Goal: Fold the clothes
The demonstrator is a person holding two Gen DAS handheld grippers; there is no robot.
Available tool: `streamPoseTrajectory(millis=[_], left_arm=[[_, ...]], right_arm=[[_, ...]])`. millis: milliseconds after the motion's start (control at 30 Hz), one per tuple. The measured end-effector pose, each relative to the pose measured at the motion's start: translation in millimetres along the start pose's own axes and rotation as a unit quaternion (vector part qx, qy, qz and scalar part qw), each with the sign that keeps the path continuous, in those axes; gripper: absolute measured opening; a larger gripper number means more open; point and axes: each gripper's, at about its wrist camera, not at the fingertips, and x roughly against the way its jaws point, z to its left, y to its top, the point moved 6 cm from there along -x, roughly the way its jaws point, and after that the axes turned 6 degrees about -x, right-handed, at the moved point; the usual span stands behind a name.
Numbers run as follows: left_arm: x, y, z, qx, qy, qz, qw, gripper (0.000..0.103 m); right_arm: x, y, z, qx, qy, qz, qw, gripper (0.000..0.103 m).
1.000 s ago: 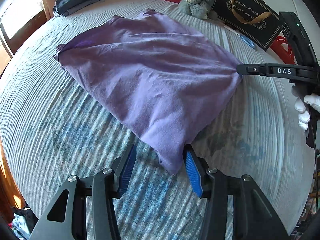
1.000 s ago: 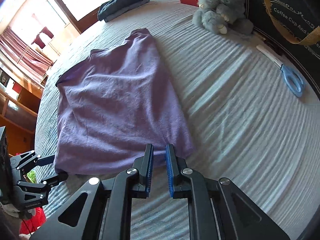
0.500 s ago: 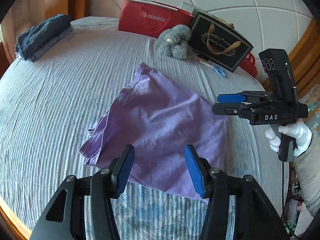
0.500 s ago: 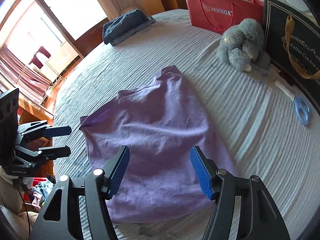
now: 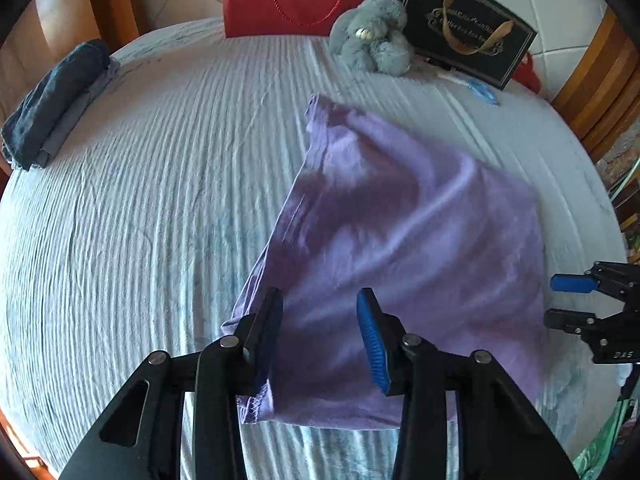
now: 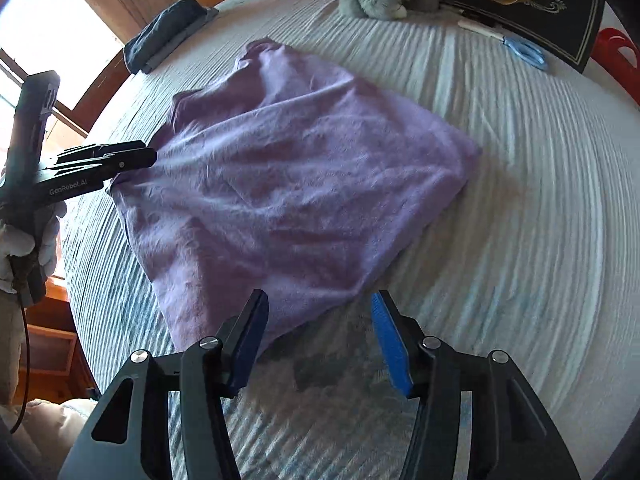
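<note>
1. Against the view of half a second ago, the left gripper sits lower and closer over the purple garment; its blue pads stay spread, with the cloth's near edge lying between and beneath them, nothing pinched; one second ago these same fingers straddled a hanging corner of the cloth.
2. The right gripper has gone from pressed together a second ago to spread wide; it now hovers just off the garment's near corner at 6 o'clock, over bare bedsheet, gripping nothing.
3. The garment, stretched between the two tools a second ago, now lies loose and rumpled on the striped bed in a rough diamond, its neck end toward 12 o'clock.
4. In the right wrist view the left gripper appears at 9 o'clock, its tips just at the cloth's side edge, held by a white-gloved hand; in the left wrist view the right gripper shows at 3 o'clock, fingers apart, just beside the cloth.
5. Containers: a red gift bag stands at 12 o'clock and a black gift bag at 1 o'clock; what they hold cannot be seen; a grey plush toy sits between them on the sheet; blue scissors lie near the black bag; folded dark clothes rest at 10 o'clock.
</note>
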Motion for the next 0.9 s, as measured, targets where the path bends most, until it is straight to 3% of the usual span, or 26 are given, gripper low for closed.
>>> streamPoseTrajectory(millis=[100,200,267,300,333,400,467,600,667,733,800,833,900], left_arm=[[5.9,31.6,-5.2,-0.019,-0.022,-0.022,0.9993,0.049],[-21.1,67.7,0.0,-0.044,-0.014,-0.013,0.9988,0.049],[-46.2,86.7,0.2,-0.071,-0.014,0.003,0.9973,0.038],[-58.8,94.4,-0.4,-0.088,-0.014,0.012,0.9960,0.020],[-69.0,94.7,2.7,-0.105,-0.003,0.023,0.9942,0.011],[-89.1,95.4,9.0,-0.138,0.019,0.044,0.9893,0.010],[-99.8,96.1,16.4,-0.166,0.030,0.042,0.9848,0.014],[-94.5,96.8,38.6,-0.170,0.042,0.042,0.9836,0.025],[-73.9,86.7,42.9,-0.150,-0.010,0.033,0.9881,0.031],[-51.9,71.8,46.9,-0.139,-0.046,0.022,0.9890,0.066],[-33.0,48.4,49.7,-0.123,-0.066,0.014,0.9901,0.072],[-28.4,37.9,49.1,-0.120,-0.074,0.017,0.9899,0.073],[-25.2,21.1,48.5,-0.116,-0.070,0.017,0.9906,0.073]], right_arm=[[2.2,-3.8,10.2,-0.037,0.010,-0.021,0.999,0.061],[-4.9,-10.8,25.3,-0.072,0.019,-0.026,0.997,0.063],[-9.7,-15.4,35.3,-0.095,0.025,-0.029,0.995,0.060],[-12.1,-17.7,40.3,-0.106,0.029,-0.031,0.993,0.051],[-14.4,-20.0,45.3,-0.118,0.032,-0.033,0.992,0.049],[-19.2,-24.5,55.3,-0.141,0.038,-0.036,0.989,0.046],[-21.0,-30.1,57.8,-0.171,0.031,-0.042,0.984,0.035],[-14.8,-42.8,48.0,-0.238,0.008,-0.056,0.970,0.031],[-4.4,-48.1,45.2,-0.248,-0.004,-0.067,0.967,0.033],[7.3,-50.8,38.8,-0.256,-0.011,-0.086,0.963,0.035],[17.2,-51.4,30.0,-0.268,-0.014,-0.109,0.957,0.052],[19.7,-53.5,25.4,-0.275,-0.016,-0.121,0.954,0.066],[24.3,-50.7,17.1,-0.284,-0.014,-0.135,0.949,0.067]])
